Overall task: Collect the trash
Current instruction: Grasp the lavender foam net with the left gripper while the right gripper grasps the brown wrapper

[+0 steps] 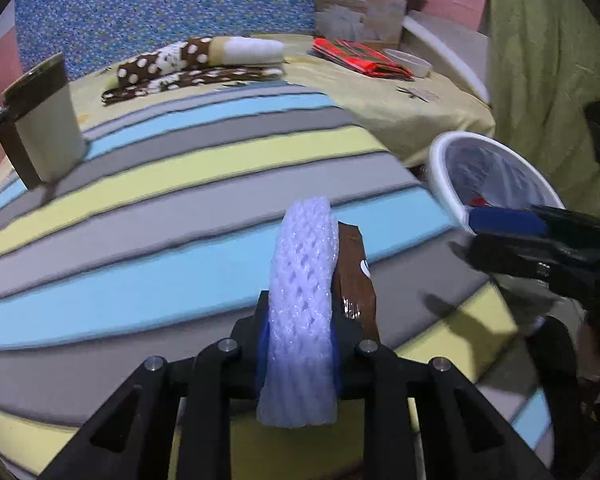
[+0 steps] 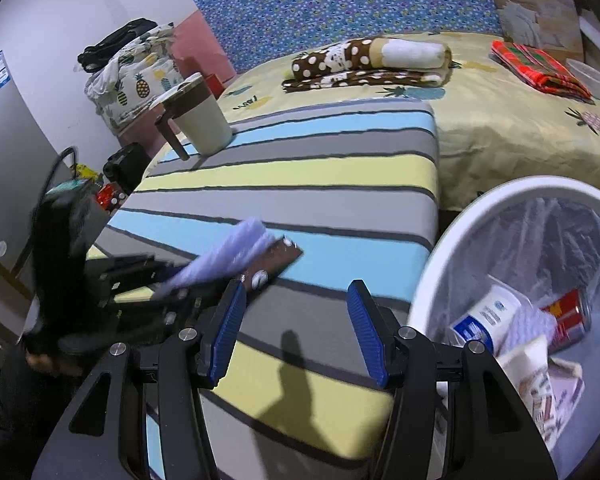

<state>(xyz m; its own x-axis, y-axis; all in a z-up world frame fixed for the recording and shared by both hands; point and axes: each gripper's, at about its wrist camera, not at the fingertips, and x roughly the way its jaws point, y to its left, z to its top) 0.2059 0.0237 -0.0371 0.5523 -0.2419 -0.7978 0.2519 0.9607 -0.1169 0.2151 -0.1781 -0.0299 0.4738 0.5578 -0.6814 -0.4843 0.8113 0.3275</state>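
Observation:
My left gripper point(image 1: 300, 340) is shut on a white foam net sleeve point(image 1: 304, 280) and a brown wrapper point(image 1: 354, 276), held just above the striped cushion point(image 1: 180, 200). The same sleeve point(image 2: 228, 256) and wrapper point(image 2: 276, 260) show in the right wrist view, left of my right gripper point(image 2: 296, 312), which is open and empty over the cushion's near edge. A white trash bin point(image 2: 440, 264) lined with clear plastic stands to the right and holds several pieces of trash. The bin point(image 1: 440, 168) also shows at the right in the left wrist view.
A beige cup with a brown lid point(image 1: 44, 128) stands at the cushion's far left. Behind is a bed with a folded dotted blanket point(image 1: 196, 64), a red plaid cloth point(image 1: 360, 58) and a cardboard box point(image 1: 360, 4). A green curtain point(image 1: 540, 60) hangs right.

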